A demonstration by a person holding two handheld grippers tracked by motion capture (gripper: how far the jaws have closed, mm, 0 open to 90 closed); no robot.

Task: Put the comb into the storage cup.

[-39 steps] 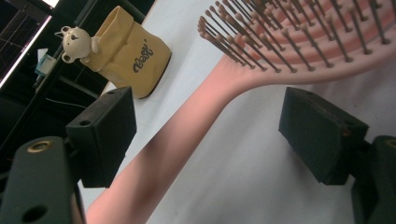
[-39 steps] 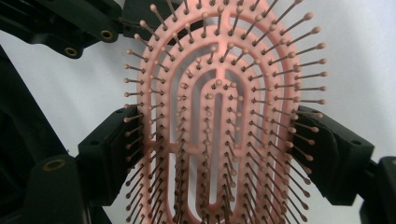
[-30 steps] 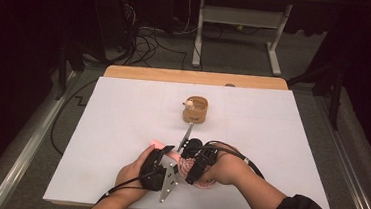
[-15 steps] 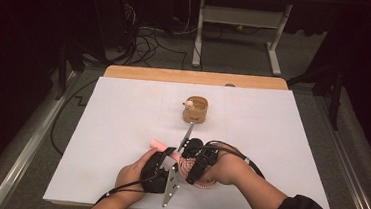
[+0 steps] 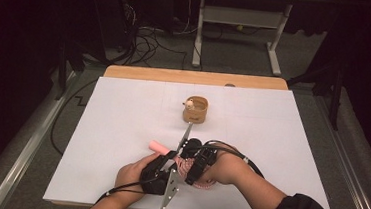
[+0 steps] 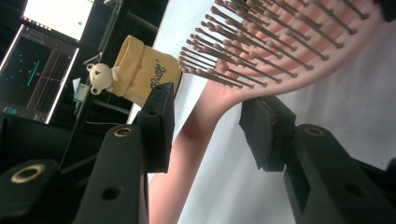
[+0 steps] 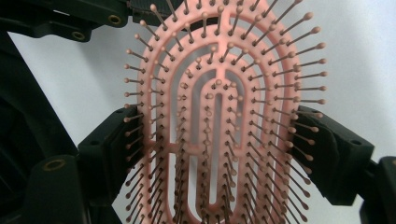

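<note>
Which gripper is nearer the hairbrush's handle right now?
Left. The left gripper straddles the pink hairbrush at its handle, jaws just closing, pads not yet touching. The right gripper clamps the bristled head, farther from the handle.
</note>
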